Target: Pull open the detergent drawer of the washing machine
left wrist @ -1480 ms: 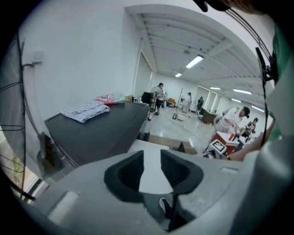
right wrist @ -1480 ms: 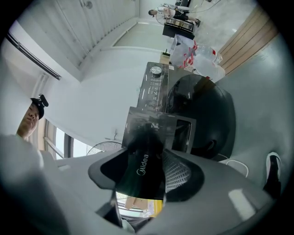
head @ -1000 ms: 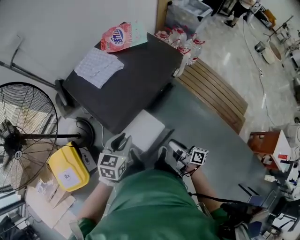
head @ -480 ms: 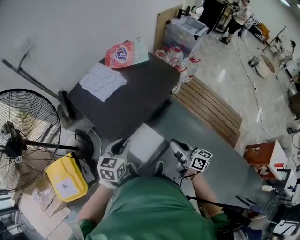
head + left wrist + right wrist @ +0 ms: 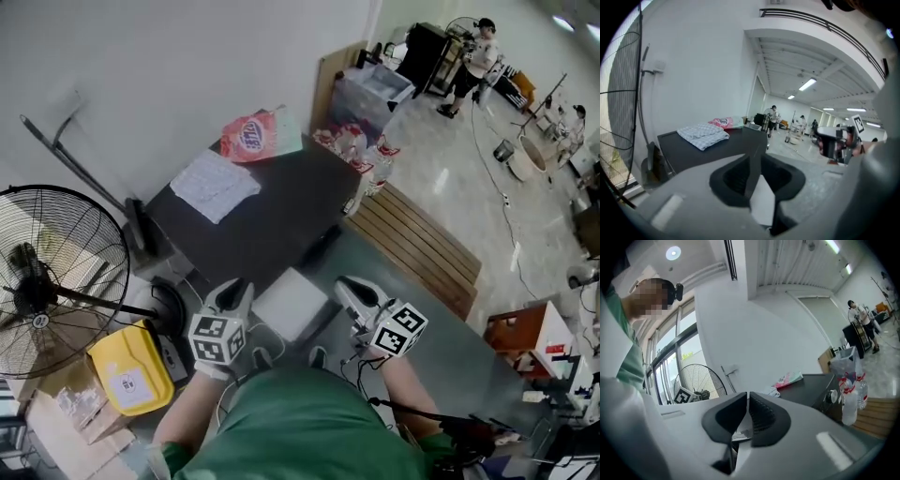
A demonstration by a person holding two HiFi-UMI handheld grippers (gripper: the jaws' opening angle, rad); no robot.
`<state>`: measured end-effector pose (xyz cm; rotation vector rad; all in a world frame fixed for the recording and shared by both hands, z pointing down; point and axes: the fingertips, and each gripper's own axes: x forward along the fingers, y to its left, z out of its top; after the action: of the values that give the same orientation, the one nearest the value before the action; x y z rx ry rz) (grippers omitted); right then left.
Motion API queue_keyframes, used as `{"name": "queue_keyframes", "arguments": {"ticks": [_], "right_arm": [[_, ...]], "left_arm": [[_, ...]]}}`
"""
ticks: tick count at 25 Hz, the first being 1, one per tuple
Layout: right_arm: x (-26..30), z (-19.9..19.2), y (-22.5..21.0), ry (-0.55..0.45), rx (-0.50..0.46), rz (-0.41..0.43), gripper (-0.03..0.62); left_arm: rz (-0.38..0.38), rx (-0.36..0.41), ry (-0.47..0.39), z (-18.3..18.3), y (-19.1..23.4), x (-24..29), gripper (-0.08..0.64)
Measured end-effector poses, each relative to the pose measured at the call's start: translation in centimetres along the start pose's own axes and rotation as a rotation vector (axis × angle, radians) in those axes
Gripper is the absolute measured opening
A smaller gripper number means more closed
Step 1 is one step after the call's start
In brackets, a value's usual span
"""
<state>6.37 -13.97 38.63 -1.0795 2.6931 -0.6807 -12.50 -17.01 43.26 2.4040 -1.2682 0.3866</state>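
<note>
Washing machine [image 5: 272,225]: dark cabinet against the white wall, ahead of both grippers and touched by neither. Its front faces the wooden bench [image 5: 412,248], and its detergent drawer cannot be picked out in any view. A round knob [image 5: 833,396] shows on that front. On its top lie a folded checked cloth [image 5: 216,185] and, behind it by the wall, a pink detergent bag [image 5: 251,137]. A white box [image 5: 292,305] sits just before the machine, between the grippers. Left gripper [image 5: 234,292]: jaws apart, just been closing, nothing between them. Right gripper [image 5: 352,292]: jaws together, empty. Plastic bottles [image 5: 370,155] stand at the machine's far corner. To the left are a floor fan [image 5: 47,281] and a yellow container [image 5: 129,380].
</note>
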Motion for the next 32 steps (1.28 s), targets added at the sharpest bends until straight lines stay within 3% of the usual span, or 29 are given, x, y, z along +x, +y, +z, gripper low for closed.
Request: {"name": "queue_keyframes", "arguments": {"ticks": [6,12,17,19,22,24,26,29,32], "right_arm": [[1.5,4.3,1.6,-0.013,-0.171,-0.031,0.017],[1.8,7.1,1.6,-0.002,-0.309,-0.197,0.017],[1.8,8.2,3.2,-0.016,-0.390,-0.188,0.017],[1.8,8.5,3.4,0.003,-0.512,-0.205,0.017],[1.8,7.7,2.9,0.097,-0.812,-0.272,0.017],[2.1,7.2,2.3,0.135,-0.897,-0.289,0.017],[2.2,7.6,1.9,0.095,-0.825,-0.281,0.017],[1.8,8.0,1.4,0.024,-0.614,-0.275,0.017],[1.9,8.1,0.9,-0.004,-0.546,-0.297,0.017]], "left_arm": [[0.010,0.027,-0.092,4.7,0.2,-0.3,0.069],[-0.020,0.055,-0.171,8.8,-1.6,-0.4,0.069],[-0.035,0.107,-0.197,10.7,-2.5,-0.6,0.069],[-0.032,0.131,-0.212,11.7,-2.7,-0.7,0.067],[-0.037,0.168,-0.216,12.1,-3.5,-0.4,0.067],[-0.042,0.193,-0.201,11.7,-3.9,0.0,0.067],[-0.049,0.195,-0.184,11.1,-4.0,0.4,0.067],[-0.050,0.184,-0.171,10.6,-3.9,0.9,0.069],[-0.048,0.182,-0.168,10.5,-3.7,1.1,0.067]]}}
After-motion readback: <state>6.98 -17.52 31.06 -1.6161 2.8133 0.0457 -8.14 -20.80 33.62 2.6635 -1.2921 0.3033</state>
